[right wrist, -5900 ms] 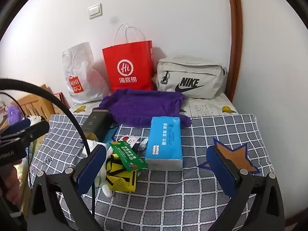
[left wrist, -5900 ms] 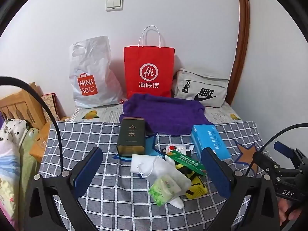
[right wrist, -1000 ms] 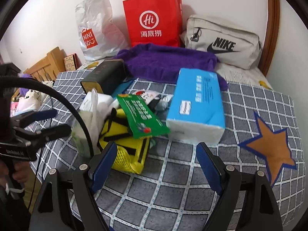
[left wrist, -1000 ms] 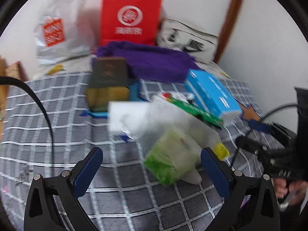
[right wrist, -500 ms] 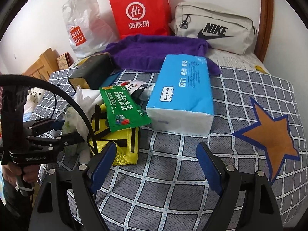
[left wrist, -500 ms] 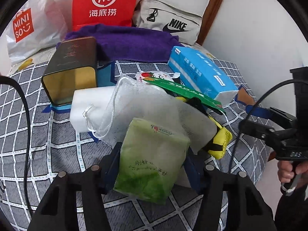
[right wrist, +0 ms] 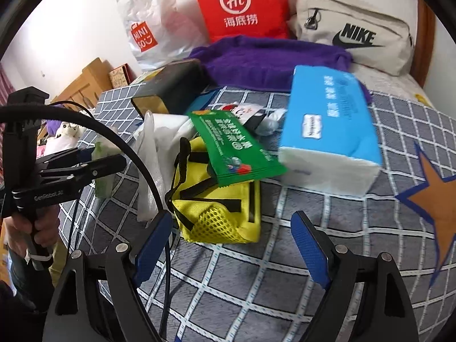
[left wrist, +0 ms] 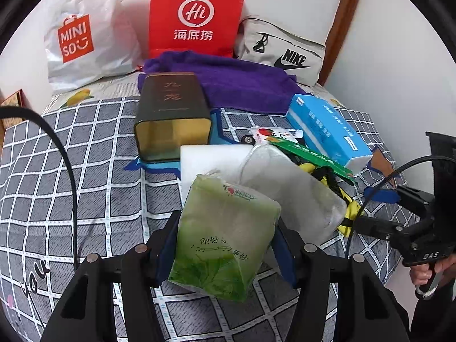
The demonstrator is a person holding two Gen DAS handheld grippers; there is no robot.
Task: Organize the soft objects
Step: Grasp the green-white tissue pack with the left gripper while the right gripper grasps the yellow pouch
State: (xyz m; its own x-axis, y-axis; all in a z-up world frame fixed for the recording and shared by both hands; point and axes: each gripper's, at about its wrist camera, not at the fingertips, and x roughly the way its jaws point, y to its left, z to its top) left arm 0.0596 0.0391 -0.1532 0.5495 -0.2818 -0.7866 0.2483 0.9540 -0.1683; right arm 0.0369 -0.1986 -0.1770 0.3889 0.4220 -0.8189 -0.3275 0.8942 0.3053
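Gripping one green tissue pack, my left gripper is hiding its own pads behind it. I am holding the right gripper agape before one yellow pouch, half-covered.

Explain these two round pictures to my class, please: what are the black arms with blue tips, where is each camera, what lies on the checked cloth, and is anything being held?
There is no robot: a person holds a two-finger gripper in each hand, with a wide-angle camera looking along its fingers. In the left camera's picture, the left gripper is shut on a green tissue pack. In the right camera's picture, the right gripper is open and empty, near a yellow mesh pouch. On the checked cloth lie a blue tissue box, a green packet, a dark tin and a purple towel. Bags stand behind.
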